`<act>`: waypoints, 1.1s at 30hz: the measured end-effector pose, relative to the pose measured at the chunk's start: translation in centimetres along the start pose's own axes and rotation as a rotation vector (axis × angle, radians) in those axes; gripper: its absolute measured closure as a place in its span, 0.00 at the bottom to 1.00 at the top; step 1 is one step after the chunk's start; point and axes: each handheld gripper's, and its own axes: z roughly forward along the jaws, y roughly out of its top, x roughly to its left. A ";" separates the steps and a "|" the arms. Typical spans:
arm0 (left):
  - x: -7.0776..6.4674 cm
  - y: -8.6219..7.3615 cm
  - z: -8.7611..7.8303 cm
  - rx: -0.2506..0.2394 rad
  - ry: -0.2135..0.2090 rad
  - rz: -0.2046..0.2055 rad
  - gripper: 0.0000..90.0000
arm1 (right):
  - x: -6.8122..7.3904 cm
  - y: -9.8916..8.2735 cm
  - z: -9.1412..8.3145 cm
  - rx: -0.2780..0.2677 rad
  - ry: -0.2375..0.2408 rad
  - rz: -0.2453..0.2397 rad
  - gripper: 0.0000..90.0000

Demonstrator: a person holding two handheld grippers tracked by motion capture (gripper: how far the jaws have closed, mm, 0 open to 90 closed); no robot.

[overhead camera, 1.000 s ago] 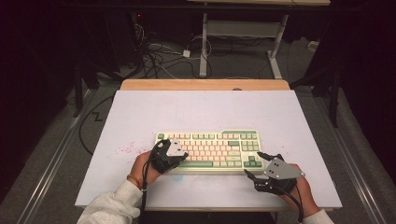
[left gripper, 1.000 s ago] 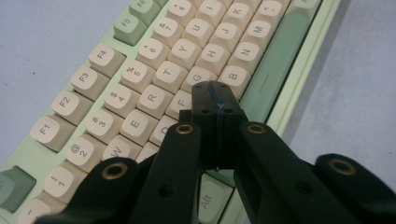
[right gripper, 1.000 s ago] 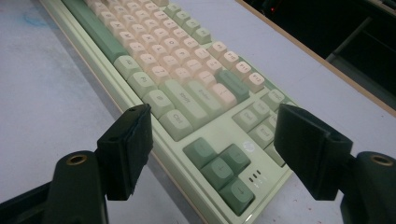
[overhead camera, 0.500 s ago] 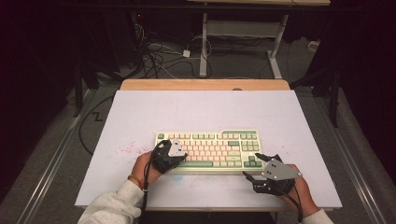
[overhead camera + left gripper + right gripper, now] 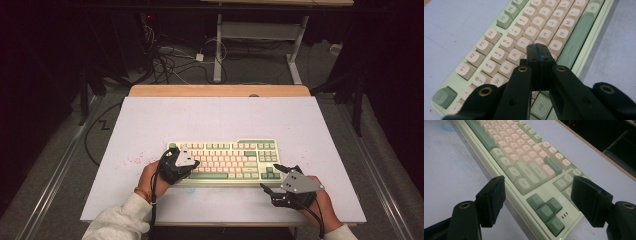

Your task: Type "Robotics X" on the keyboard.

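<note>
Nearest the person's edge of the table [image 5: 150, 125], the right gripper [image 5: 272, 180] sits at the lower right in the high view, grey three-cornered plate on top, a cable trailing back along the hand. Its jaws stand wide apart with nothing between the pads; in the right gripper view [image 5: 537, 202] they frame the near right corner of the keyboard [image 5: 524, 165], where the dark green arrow keys [image 5: 546, 211] lie, and the pads are off the keyboard. Just beyond, the left gripper [image 5: 192, 164] lies over the left part of the keyboard [image 5: 225, 161], held by the left hand [image 5: 150, 179] with a pale sleeve [image 5: 117, 222] behind it. In the left gripper view its jaws are pressed together, pad against pad, gripping nothing, the tip [image 5: 539, 53] low over the letter keys just nearer than T [image 5: 523, 43] and beside R [image 5: 515, 53]; whether the tip touches a keycap cannot be told. The green spacebar [image 5: 574, 42] runs to the right of the tip, the Esc key [image 5: 442, 96] at lower left. The keyboard, pale green case with cream and green keycaps, lies flat on the white table top, toward the near edge and right of centre. Faint red specks [image 5: 135, 160] mark the surface to its left. Farther off, a wooden strip [image 5: 220, 91] edges the table's back; beyond it, cables [image 5: 170, 60] lie on the floor.
</note>
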 end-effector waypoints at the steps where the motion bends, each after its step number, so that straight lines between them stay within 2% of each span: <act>1: 0.0 0.0 -0.1 -0.004 0.002 -0.003 0.97 | 0.0 0.0 0.0 0.000 -0.001 0.000 0.32; 11: 0.3 -0.2 -0.7 -0.024 0.013 -0.005 0.97 | 0.0 0.0 0.2 0.000 -0.001 0.003 0.32; 16: 0.7 -0.1 -0.8 -0.031 0.014 -0.007 0.97 | -0.2 -0.2 -0.1 -0.001 -0.011 0.019 0.32; 24: 0.9 -0.4 -1.3 -0.038 0.034 -0.014 0.97 | -0.2 -0.4 -0.3 -0.003 -0.012 0.014 0.32; 29: 1.4 -0.6 -1.1 -0.028 0.034 -0.019 0.97 | -0.1 -0.4 -0.2 0.000 -0.009 0.008 0.32; 33: 1.9 -1.1 -0.7 -0.014 0.018 -0.036 0.97 | -0.1 -0.3 -0.2 0.000 -0.010 0.003 0.32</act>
